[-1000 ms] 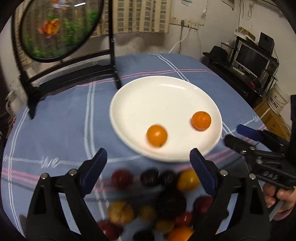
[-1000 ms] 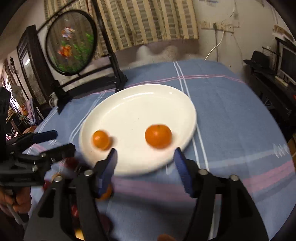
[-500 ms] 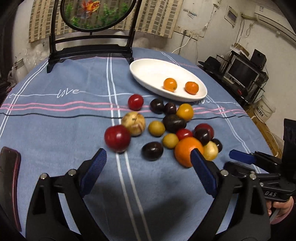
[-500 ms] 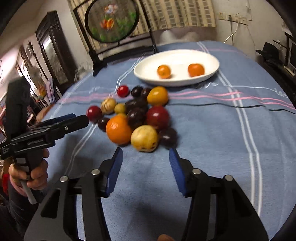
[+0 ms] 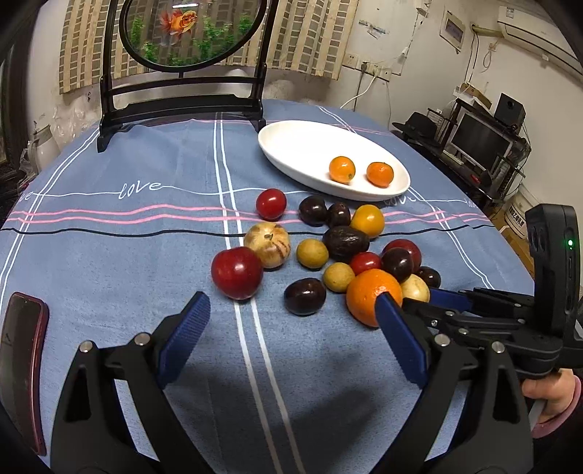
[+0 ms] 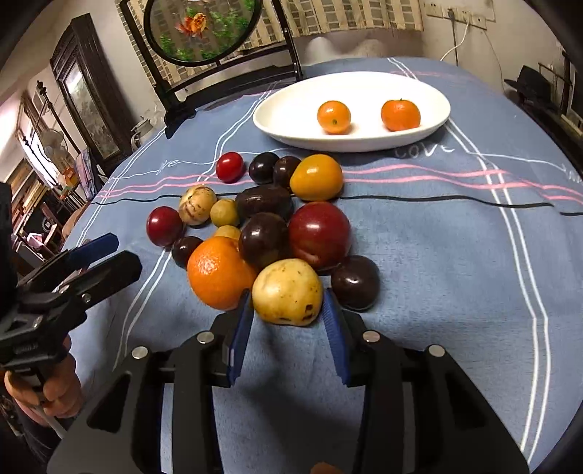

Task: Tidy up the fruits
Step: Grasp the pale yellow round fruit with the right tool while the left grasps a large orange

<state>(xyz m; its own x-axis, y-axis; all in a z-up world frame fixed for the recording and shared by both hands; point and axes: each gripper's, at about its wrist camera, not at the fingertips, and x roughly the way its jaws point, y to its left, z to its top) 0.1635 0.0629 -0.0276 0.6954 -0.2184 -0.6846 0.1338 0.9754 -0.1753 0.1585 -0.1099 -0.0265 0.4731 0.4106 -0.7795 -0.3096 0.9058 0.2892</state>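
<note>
Loose fruit lies in a heap on the blue tablecloth: a big orange (image 6: 218,273), a pale yellow fruit (image 6: 286,291), red plums (image 6: 320,233), dark plums (image 6: 355,282) and small yellow ones. A white oval plate (image 6: 291,120) behind the heap holds two small oranges (image 6: 333,116). My right gripper (image 6: 286,304) is closing, and its blue pads touch the two sides of the pale yellow fruit, which rests on the cloth. My left gripper (image 5: 291,308) is open just in front of the heap, nothing between its fingers; a dark plum (image 5: 304,296) lies just beyond its tips.
A dark-framed round goldfish screen (image 5: 182,32) stands at the table's far side. A red phone (image 5: 22,364) lies at the near left edge. Shelves with a monitor (image 5: 477,138) stand off to the right of the table.
Both grippers have drawn back from over the plate to the near side of the fruit heap. The right jaws have narrowed from wide apart to touching the pale yellow fruit.
</note>
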